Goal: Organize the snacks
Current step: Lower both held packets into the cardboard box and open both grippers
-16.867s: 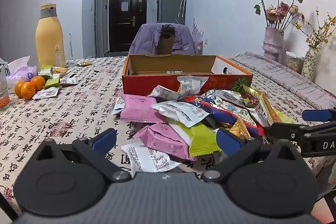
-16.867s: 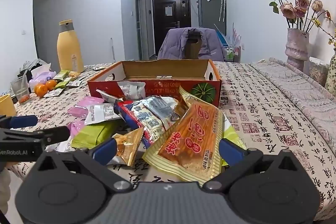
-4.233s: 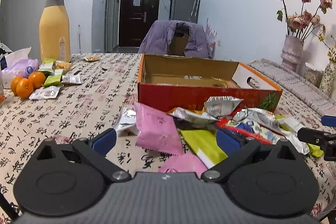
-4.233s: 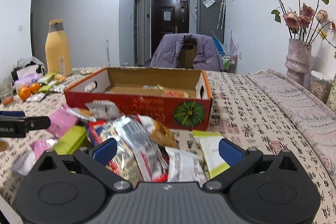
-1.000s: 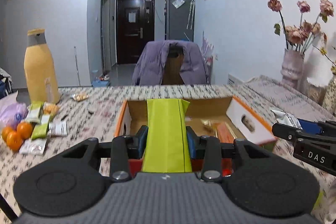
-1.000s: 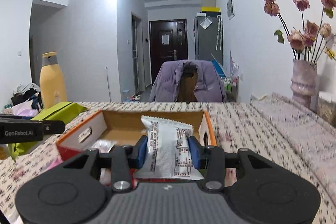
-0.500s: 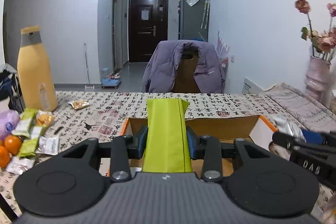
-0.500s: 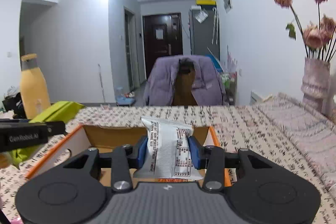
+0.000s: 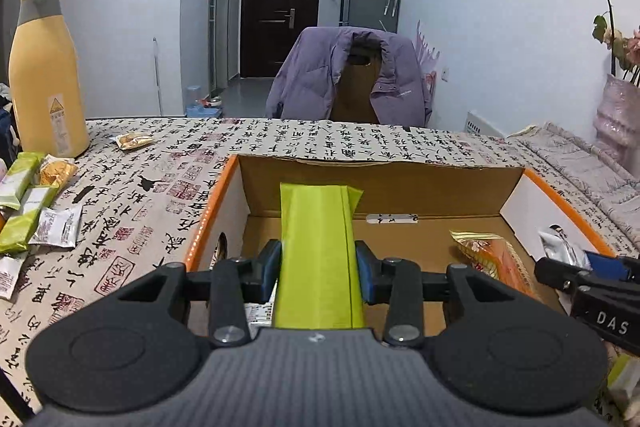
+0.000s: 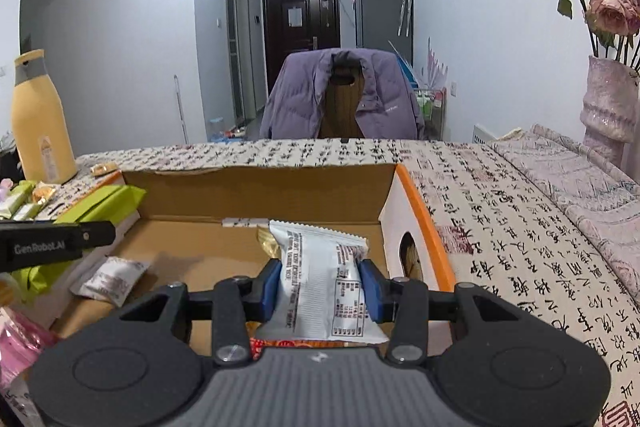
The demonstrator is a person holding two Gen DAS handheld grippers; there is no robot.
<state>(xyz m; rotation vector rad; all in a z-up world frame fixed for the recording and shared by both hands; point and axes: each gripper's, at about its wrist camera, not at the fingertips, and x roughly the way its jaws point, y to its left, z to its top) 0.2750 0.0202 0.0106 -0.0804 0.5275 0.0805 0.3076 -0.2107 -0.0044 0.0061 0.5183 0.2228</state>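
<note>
Over the open cardboard box, a green packet is clamped by the left gripper; a white packet is pinched in the right gripper.

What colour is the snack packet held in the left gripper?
Plain lime-green snack packet, clearest in the left wrist view.
</note>
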